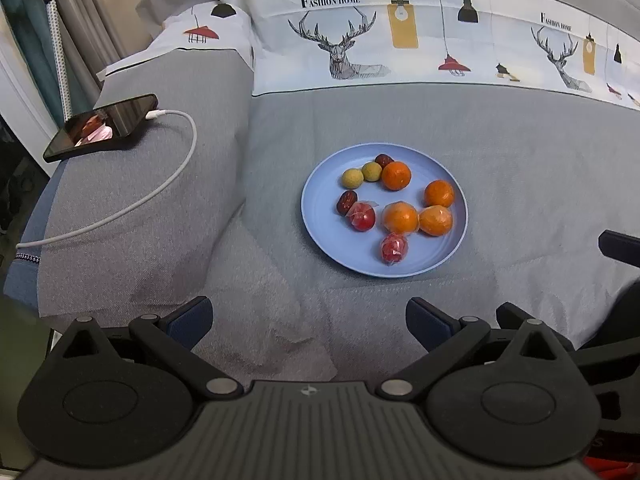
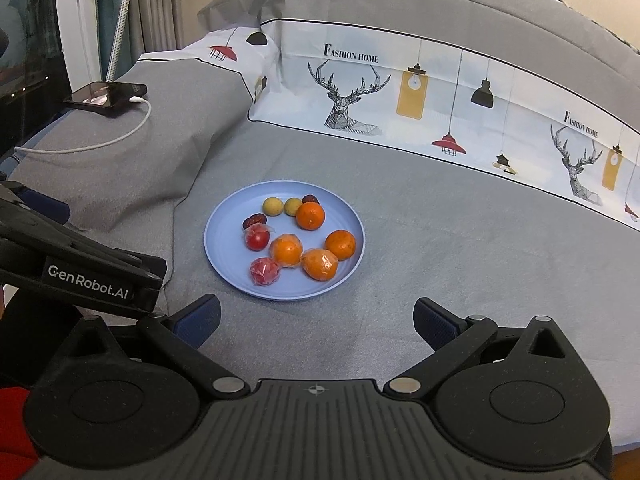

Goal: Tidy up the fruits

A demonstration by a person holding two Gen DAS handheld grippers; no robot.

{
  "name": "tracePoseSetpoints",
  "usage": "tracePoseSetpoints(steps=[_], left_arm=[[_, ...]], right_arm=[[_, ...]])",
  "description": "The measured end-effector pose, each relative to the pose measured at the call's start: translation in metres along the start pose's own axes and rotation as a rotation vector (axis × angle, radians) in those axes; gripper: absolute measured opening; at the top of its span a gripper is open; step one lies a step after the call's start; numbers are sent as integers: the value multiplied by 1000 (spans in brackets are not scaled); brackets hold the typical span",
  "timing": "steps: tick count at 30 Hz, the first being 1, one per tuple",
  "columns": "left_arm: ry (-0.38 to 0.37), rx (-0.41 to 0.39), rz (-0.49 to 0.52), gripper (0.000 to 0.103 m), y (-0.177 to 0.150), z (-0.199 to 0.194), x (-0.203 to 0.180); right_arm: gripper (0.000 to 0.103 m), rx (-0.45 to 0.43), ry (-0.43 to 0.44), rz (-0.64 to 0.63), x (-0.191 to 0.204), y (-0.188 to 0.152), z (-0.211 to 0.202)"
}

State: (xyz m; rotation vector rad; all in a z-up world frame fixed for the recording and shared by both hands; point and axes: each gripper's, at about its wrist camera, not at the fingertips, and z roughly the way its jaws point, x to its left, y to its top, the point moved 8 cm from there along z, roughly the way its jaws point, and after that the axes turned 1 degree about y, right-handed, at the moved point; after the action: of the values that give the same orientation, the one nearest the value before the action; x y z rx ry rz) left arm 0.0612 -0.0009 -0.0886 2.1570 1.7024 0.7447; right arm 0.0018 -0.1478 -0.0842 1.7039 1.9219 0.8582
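Note:
A blue plate (image 1: pixel 320 216) (image 2: pixel 224 256) lies on a grey bedspread. On it are several oranges (image 1: pixel 396 175) (image 2: pixel 310 216), some in clear wrap, two wrapped red fruits (image 1: pixel 362 217) (image 2: pixel 257 239), two yellow-green fruits (image 1: pixel 352 178) (image 2: pixel 272 205) and two dark red dates (image 1: pixel 346 201) (image 2: pixel 253 221). My left gripper (image 1: pixel 310 320) is open and empty, short of the plate's near rim. My right gripper (image 2: pixel 318 320) is open and empty, also short of the plate. The left gripper's body (image 2: pixel 80 276) shows at the left of the right wrist view.
A phone (image 1: pixel 102 127) (image 2: pixel 106 94) with a white charging cable (image 1: pixel 176 176) lies on a grey pillow (image 1: pixel 152 200) to the left. A printed white band of bedding (image 1: pixel 400 36) runs behind the plate. Curtains hang at far left.

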Motion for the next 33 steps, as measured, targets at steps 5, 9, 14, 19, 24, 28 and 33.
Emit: tracePoseSetpoints(steps=[5,9,14,19,24,28,33], left_arm=[[3,3,4,103,0,1,1],[0,0,2,103,0,1,2],[-8,-15,-32,103,2,0,4],[-13,-53,-81,103,6,-5,7],[10,-31,-26,103,9,-1,5],[30,-37,-21,103,9,1,7],[38,-19,-13,103,5,4,9]], right_arm=[[102,-1,-2,-5,2,2,0],[102,-5,-5,-3,2,2,0],[102,-6,-6,-2,2,3,-1],[102,-8,-5,-5,2,3,-1],[102,-8,-5,-4,3,3,-1],[102,-8,-7,-4,2,3,-2],[102,-10,-11,-2,2,5,-2]])
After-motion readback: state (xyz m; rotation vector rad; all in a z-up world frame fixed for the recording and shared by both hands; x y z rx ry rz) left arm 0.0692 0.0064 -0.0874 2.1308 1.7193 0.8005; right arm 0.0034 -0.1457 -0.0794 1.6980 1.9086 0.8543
